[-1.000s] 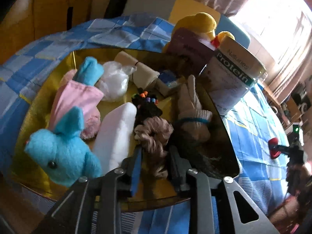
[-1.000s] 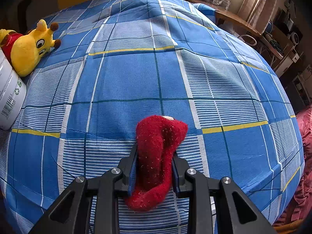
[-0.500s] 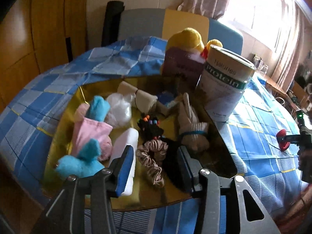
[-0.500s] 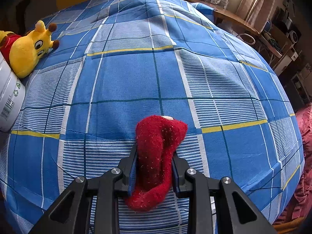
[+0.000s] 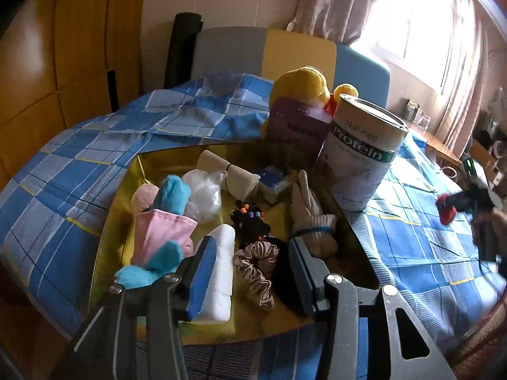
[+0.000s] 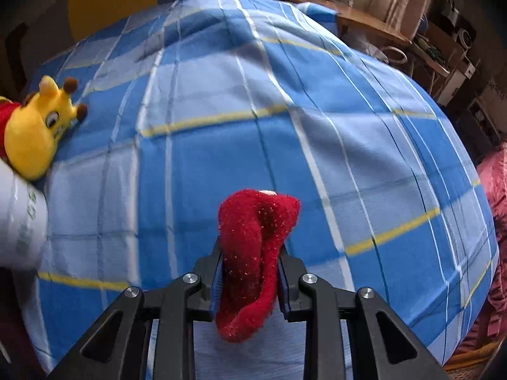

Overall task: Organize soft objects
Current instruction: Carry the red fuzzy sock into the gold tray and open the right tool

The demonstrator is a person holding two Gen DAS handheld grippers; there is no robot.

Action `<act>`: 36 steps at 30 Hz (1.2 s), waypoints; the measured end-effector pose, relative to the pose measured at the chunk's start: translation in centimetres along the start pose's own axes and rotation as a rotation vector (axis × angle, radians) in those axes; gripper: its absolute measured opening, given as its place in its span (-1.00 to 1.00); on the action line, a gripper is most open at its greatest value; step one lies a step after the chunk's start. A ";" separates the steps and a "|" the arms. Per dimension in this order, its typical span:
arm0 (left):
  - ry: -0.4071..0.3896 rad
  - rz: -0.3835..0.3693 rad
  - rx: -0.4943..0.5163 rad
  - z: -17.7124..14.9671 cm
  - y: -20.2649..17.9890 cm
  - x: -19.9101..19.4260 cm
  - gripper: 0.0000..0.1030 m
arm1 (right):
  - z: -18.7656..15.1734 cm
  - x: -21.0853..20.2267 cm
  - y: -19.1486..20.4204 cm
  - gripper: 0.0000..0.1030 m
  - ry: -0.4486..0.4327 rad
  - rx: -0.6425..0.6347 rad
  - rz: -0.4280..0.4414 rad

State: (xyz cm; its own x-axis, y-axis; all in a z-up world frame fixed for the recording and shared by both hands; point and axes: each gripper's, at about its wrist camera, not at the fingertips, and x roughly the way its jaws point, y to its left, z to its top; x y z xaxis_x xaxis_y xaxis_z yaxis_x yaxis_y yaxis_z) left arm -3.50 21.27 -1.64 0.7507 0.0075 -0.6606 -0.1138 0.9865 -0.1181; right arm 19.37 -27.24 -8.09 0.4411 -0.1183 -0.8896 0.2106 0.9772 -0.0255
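My left gripper (image 5: 250,269) is open and empty above the near edge of a gold tray (image 5: 126,196). In the tray lie a beige scrunchie (image 5: 256,269), a white foam block (image 5: 221,269), a blue plush toy (image 5: 149,269), a pink cloth (image 5: 158,234), a beige glove (image 5: 310,218), a black beaded hair tie (image 5: 250,221) and a plastic bag (image 5: 202,196). My right gripper (image 6: 250,272) is shut on a red sock (image 6: 253,247) and holds it above the blue checked bedsheet (image 6: 221,126); it also shows in the left wrist view (image 5: 465,202).
A protein tin (image 5: 361,155) and a purple box (image 5: 298,123) stand right of the tray's far end, with a yellow plush toy (image 5: 301,82) behind them. That toy (image 6: 31,133) and the tin (image 6: 19,215) lie far left of my right gripper. Furniture lines the bed's right side.
My left gripper let go of the scrunchie, opened and drew back and up from the tray. My right gripper lifted slightly and turned with the red sock in it.
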 end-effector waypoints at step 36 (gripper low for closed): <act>-0.029 0.077 -0.121 -0.7 6.3 -2.0 -0.02 | -4.5 -14.7 44.3 -0.49 -0.069 -0.838 0.717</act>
State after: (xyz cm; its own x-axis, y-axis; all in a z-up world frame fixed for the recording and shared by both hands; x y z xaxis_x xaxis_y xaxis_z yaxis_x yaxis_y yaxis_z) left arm -6.17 27.34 -1.59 0.7549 0.0887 -0.6498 -0.2482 0.9557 -0.1579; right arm 18.35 18.61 1.78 0.2776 0.5396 -0.7949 -0.7597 0.6297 0.1621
